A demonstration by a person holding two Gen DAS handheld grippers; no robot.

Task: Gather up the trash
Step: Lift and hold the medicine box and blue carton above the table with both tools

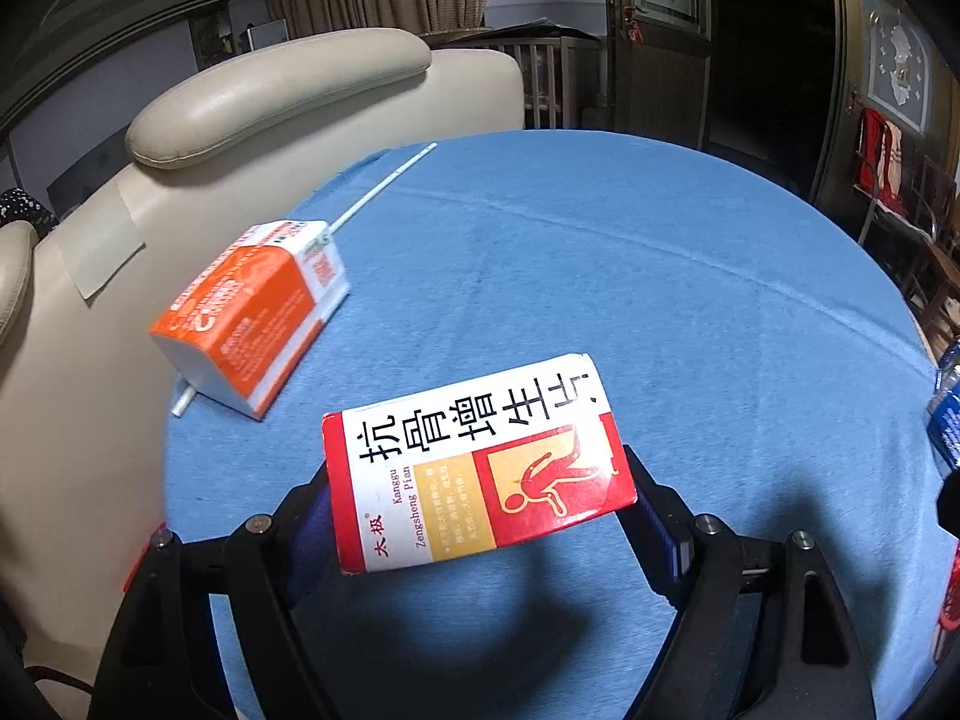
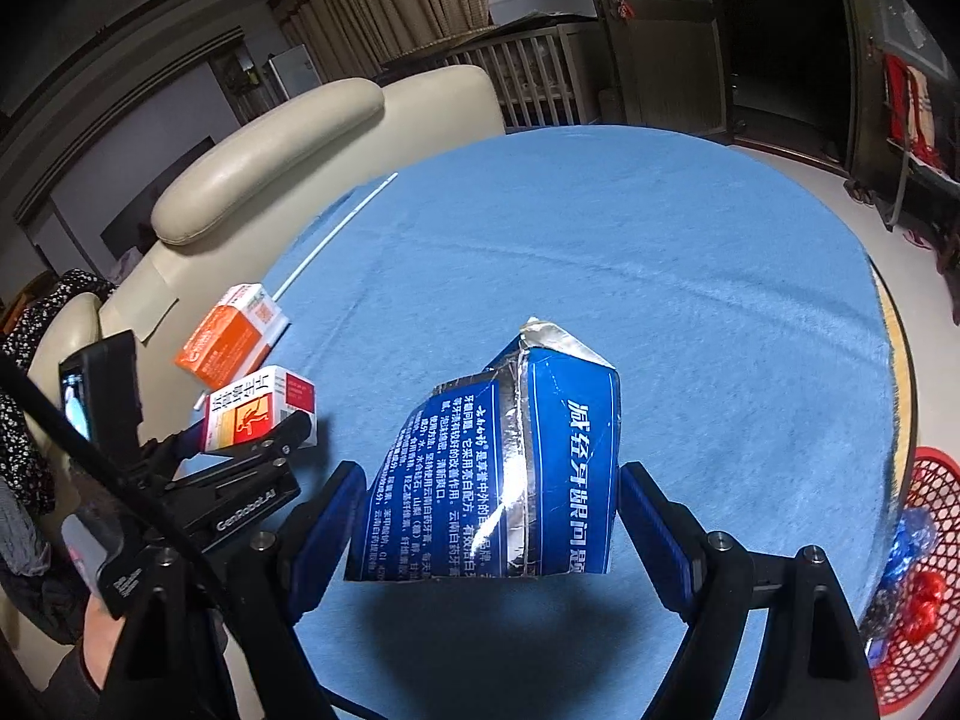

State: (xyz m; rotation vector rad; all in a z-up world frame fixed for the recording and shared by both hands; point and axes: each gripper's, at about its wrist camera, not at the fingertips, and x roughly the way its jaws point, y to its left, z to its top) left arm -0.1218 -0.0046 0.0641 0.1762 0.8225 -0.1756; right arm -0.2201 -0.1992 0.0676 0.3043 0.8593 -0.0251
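Right now each claw carries a piece of trash above the blue table (image 2: 690,276): the left gripper (image 1: 480,498) is clamped on a red-and-white box (image 1: 474,462) by its two ends, and the right gripper (image 2: 486,516) is closed on a torn blue carton (image 2: 504,474), pinched across its width. The carton looks the riskier hold, I judge: it is crumpled and split along its foil seam, so it could buckle or slide out during a swing toward the bin. The box is tilted between the pads and might pivot if bumped. The two grippers sit close together, so a careless crossing could knock one load loose. A red mesh basket (image 2: 936,630) stands beyond the table's right edge, holding some blue wrapping and red bits. An orange box (image 1: 252,312) and a white straw (image 1: 384,186) lie uncollected near the left edge, beside a cream sofa (image 1: 276,90).
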